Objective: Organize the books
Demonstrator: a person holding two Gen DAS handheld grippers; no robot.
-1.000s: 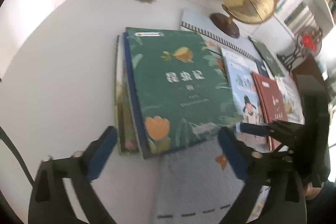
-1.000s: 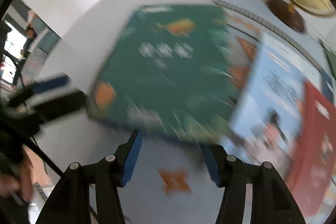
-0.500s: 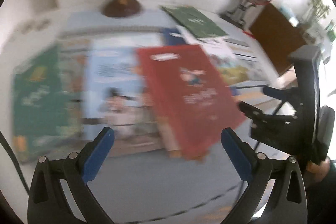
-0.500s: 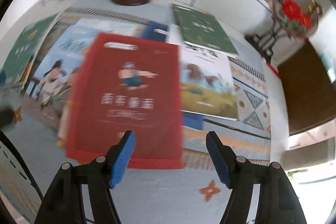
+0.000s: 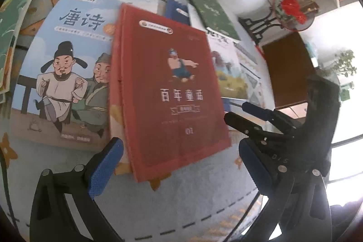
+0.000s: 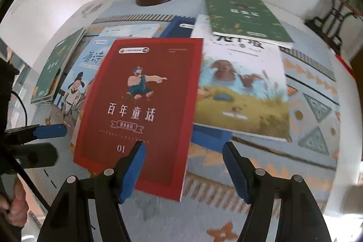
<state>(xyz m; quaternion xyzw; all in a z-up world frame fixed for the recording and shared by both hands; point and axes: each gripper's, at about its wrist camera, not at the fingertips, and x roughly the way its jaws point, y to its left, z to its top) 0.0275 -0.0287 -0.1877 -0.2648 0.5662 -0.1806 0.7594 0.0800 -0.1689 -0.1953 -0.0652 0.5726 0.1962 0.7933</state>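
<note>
The red book [image 6: 145, 110] is seen lying at the centre of the right wrist view, uppermost on a spread of books over a patterned cloth [image 6: 261, 165] on the counter. It overlaps a pale blue book [image 6: 84, 74] toward the left of the frame, and a picture book [image 6: 245, 92] lies to its right.

The right gripper [image 6: 183, 169] is poised over the red book's lower right corner, fingers released and nothing clasped between them. In the left wrist view the left gripper [image 5: 179, 165] is likewise spread wide and empty, held over the same book's near edge.

The step in hand is judged to be the approach to the red book, with no grasp yet made. Next, the cover's edge probably has to be caught, perhaps by one finger being slipped beneath the overhanging corner, before the fingers are closed.
</note>
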